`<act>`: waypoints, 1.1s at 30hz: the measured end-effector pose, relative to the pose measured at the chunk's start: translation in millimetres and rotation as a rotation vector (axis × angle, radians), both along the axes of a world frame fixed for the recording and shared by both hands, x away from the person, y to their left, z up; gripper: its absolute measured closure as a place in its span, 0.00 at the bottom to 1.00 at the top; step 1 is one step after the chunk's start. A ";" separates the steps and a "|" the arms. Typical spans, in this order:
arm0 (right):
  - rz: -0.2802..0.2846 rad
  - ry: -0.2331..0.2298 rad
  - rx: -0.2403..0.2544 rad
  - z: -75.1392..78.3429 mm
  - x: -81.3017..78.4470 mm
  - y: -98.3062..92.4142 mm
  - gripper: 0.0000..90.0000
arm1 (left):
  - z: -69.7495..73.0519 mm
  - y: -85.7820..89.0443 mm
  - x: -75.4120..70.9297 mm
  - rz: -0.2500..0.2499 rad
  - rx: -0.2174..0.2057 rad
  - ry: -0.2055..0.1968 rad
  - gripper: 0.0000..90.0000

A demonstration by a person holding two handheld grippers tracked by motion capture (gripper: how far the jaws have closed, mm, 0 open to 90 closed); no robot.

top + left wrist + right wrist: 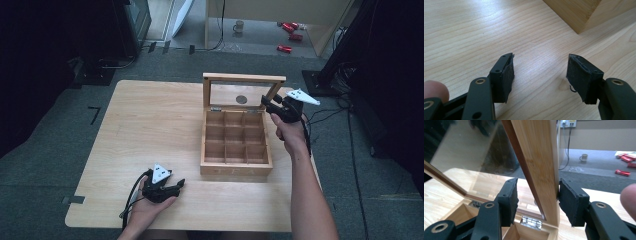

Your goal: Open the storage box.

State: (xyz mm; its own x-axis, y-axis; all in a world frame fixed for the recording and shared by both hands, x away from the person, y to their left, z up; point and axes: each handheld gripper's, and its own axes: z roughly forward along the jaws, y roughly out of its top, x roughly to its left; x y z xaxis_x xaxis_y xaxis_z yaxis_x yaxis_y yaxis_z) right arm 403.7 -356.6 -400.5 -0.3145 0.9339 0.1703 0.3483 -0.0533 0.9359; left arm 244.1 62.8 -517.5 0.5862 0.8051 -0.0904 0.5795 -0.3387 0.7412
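Note:
A wooden compartment box [235, 167] stands on the light wooden table [150, 115], its glass-windowed lid [243, 78] raised upright. All its compartments look empty. My right gripper [272, 102] is open at the lid's right edge. In the right gripper view the jaws [537, 195] straddle the lid's side frame [541, 157]; the right pad touches the wood and the left pad stands apart from it. My left gripper [179, 185] rests low on the table near the front edge, left of the box. It is open [540, 72] with nothing between its pads, and a box corner [574, 15] lies ahead.
Bare tabletop stretches left of the box. On the floor beyond the table sit a mug [239, 26] and red cans [290, 30]. Dark equipment [125, 25] stands at the back left and a black stand base [320, 82] close to the table's right rear corner.

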 end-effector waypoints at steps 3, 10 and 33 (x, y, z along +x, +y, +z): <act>0.013 0.026 0.004 -3.0 9.2 -2.7 0.57 | 0.0 0.0 -0.1 0.000 0.000 0.000 0.44; -0.006 0.053 0.008 -1.8 27.1 -8.8 0.73 | -0.2 -0.5 -0.4 -0.003 0.003 -0.003 0.44; -0.194 0.145 -0.045 3.6 60.8 14.6 0.75 | -0.3 -2.1 -1.5 -0.006 0.017 -0.008 0.40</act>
State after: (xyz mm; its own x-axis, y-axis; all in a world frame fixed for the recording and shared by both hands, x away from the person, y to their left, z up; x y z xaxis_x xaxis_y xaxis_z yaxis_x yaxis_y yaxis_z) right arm 464.4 -342.0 -396.9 -0.1043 0.9820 0.1573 0.4664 -0.0915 0.8798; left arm 242.6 60.8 -517.8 0.5921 0.8027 -0.0720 0.5711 -0.3549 0.7402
